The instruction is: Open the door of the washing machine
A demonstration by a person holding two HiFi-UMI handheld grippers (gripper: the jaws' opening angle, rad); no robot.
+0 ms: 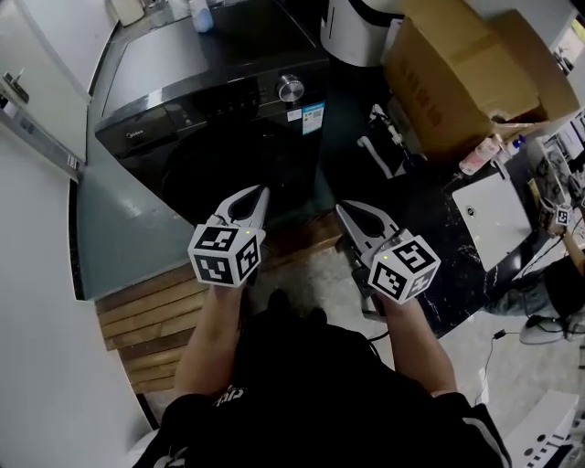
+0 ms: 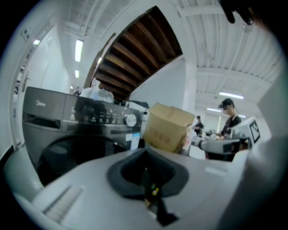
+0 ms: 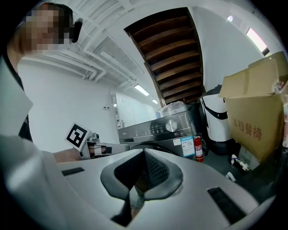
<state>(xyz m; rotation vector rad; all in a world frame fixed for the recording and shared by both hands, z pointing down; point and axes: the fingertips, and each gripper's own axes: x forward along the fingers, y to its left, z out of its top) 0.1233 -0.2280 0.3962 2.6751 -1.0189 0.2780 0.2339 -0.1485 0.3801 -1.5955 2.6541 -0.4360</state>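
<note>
A dark grey front-loading washing machine (image 1: 219, 101) stands ahead of me, its round door (image 1: 239, 164) closed below a panel with a silver dial (image 1: 291, 88). The machine (image 2: 67, 130) fills the left of the left gripper view, and the machine (image 3: 159, 132) sits mid-frame in the right gripper view. My left gripper (image 1: 259, 195) is shut and empty, its tip just before the lower part of the door. Further right, my right gripper (image 1: 345, 211) is shut too, holding nothing, short of the machine's lower right corner.
A large cardboard box (image 1: 471, 69) stands to the machine's right, behind a white appliance (image 1: 358, 27). A white wall (image 1: 41, 101) and wooden pallet slats (image 1: 146, 320) lie at left. A white board (image 1: 498, 215) and cables (image 1: 539, 324) lie on the floor at right.
</note>
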